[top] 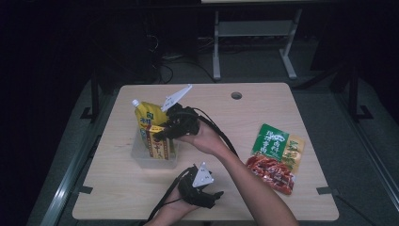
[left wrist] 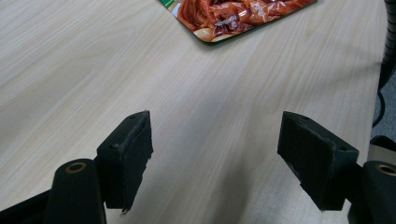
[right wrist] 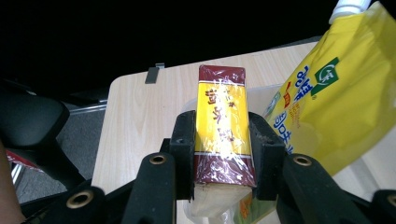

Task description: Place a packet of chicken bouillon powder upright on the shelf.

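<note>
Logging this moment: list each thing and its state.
Box: clamped in right gripper, above tub.
Yellow pouch: upright in tub, capped.
Left gripper: open, empty, over table.
Green packet and red packet: flat on table, sealed.

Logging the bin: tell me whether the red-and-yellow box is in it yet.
Going in, not released: the right gripper is clamped on the box, holding it over the bin beside the yellow pouch.

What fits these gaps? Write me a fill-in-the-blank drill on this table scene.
1. The right tongs are shut on the ____ and yellow box.
2. The pouch with the white cap stands in a clear ____.
3. The left tongs are ____, with nothing between them.
4. The green packet lies on the ____.

Missing words: maroon; tub; open; table
</note>
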Demonstrator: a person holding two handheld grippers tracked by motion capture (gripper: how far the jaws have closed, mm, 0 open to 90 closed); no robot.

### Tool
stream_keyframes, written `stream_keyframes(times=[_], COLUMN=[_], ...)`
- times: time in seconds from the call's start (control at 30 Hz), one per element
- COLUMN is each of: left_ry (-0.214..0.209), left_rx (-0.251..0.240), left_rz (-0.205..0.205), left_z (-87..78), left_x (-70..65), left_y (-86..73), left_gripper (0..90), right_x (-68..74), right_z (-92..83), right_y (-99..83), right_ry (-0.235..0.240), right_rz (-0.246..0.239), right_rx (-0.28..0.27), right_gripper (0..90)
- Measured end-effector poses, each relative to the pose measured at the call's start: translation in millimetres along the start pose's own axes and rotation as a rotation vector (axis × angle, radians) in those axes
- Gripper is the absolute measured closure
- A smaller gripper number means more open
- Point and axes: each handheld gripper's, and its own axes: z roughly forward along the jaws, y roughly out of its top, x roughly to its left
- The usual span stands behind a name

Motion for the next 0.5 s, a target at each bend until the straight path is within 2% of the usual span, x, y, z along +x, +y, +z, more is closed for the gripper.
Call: stream_keyframes(times=[0.13, 0.3, 0.5], left_ry=[-0.011, -0.012, -0.012], left_rx=[-0.005, -0.016, -0.016], left_rz=[-0.023, -0.034, -0.031], left_z=[0.1, -0.8, -1.0], left_x=[0.7, 1.6, 1.7], left_y=[-0.2, -0.2, -0.3], left_gripper=[25.6, 25.6, 25.7], right_x=[-0.8, -3.1, -3.7], right_z=[4.9, 11.9, 19.8], right_y=[-0.6, -2.5, -6.3], right_ry=[0.006, 0.016, 0.017], right_rz=[-0.005, 0.002, 0.003], right_rx=[0.011, 0.029, 0.05], right_gripper=[66.8, 66.8, 66.7])
